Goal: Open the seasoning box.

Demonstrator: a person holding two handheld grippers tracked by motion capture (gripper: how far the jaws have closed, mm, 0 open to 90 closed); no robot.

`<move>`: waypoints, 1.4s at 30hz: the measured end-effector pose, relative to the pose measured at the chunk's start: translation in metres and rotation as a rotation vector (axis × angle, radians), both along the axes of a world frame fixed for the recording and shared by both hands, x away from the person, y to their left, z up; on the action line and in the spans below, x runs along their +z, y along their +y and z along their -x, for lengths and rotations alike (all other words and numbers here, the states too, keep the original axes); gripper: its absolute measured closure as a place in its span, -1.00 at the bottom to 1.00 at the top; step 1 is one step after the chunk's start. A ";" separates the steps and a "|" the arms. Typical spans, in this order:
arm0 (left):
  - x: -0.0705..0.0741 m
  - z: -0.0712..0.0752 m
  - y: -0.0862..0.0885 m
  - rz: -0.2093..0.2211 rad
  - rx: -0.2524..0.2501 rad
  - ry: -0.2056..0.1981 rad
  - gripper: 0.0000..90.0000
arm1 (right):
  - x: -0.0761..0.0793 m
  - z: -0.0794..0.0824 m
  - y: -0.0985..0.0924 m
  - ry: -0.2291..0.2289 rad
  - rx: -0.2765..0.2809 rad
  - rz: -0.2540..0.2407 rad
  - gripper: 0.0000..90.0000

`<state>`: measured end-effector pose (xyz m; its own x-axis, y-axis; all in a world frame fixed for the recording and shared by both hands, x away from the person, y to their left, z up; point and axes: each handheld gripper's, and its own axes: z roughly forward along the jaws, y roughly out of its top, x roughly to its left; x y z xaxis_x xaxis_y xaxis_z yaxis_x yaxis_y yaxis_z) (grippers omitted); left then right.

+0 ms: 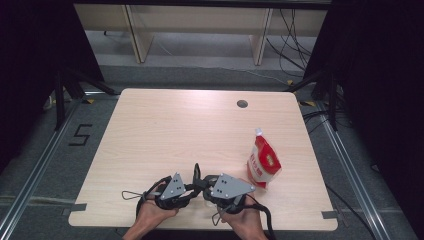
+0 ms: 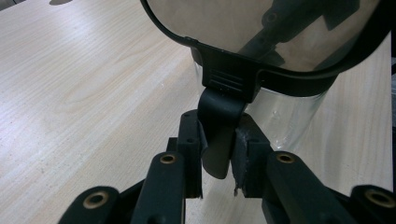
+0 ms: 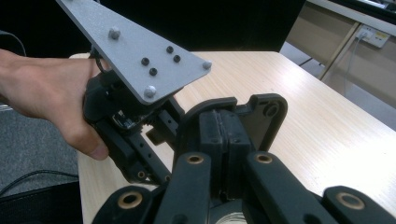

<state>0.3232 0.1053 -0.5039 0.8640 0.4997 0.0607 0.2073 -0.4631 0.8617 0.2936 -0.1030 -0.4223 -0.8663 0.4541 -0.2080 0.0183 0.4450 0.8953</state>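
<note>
Left claw (image 2: 218,156) clamping jar handle (image 2: 219,135), right claw (image 3: 225,135) alongside

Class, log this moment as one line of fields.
left gripper: shut on black handle | right gripper: shut on black lid | red-and-white pouch: upright on table, untouched

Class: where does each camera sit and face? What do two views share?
High view: above the person's side, looking down on the table; left hand and right hand show.
Left gripper view: on the left gripper, facing along its jaws, closed on a lid tab.
Right gripper view: on the right gripper, facing the left hand.
Shared: the left hand, in high and right gripper views.
</note>
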 end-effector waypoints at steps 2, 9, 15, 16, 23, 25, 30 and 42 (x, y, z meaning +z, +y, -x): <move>0.000 0.000 0.000 -0.002 -0.005 0.004 0.66 | 0.000 0.000 0.001 -0.001 -0.002 -0.008 1.00; 0.000 0.001 -0.001 0.000 0.000 -0.006 0.66 | 0.000 -0.001 0.003 0.004 0.004 -0.003 1.00; 0.001 -0.001 0.001 -0.020 -0.008 -0.020 0.66 | 0.000 -0.003 0.005 0.009 0.012 0.005 1.00; 0.000 0.000 0.000 -0.001 0.004 0.004 0.66 | 0.000 -0.003 0.005 0.003 0.012 0.001 1.00; 0.001 0.001 0.001 -0.004 0.013 0.005 0.66 | -0.001 -0.004 -0.004 0.018 -0.002 -0.012 0.91; 0.002 0.002 0.001 0.006 0.018 0.018 0.66 | -0.001 -0.003 -0.009 0.012 -0.014 -0.019 0.88; 0.002 0.002 0.003 0.004 0.003 0.014 0.65 | -0.006 -0.001 -0.031 0.032 -0.037 -0.045 0.70; 0.004 0.007 0.007 0.010 0.013 0.062 0.62 | -0.032 0.008 -0.084 0.114 -0.124 -0.104 0.27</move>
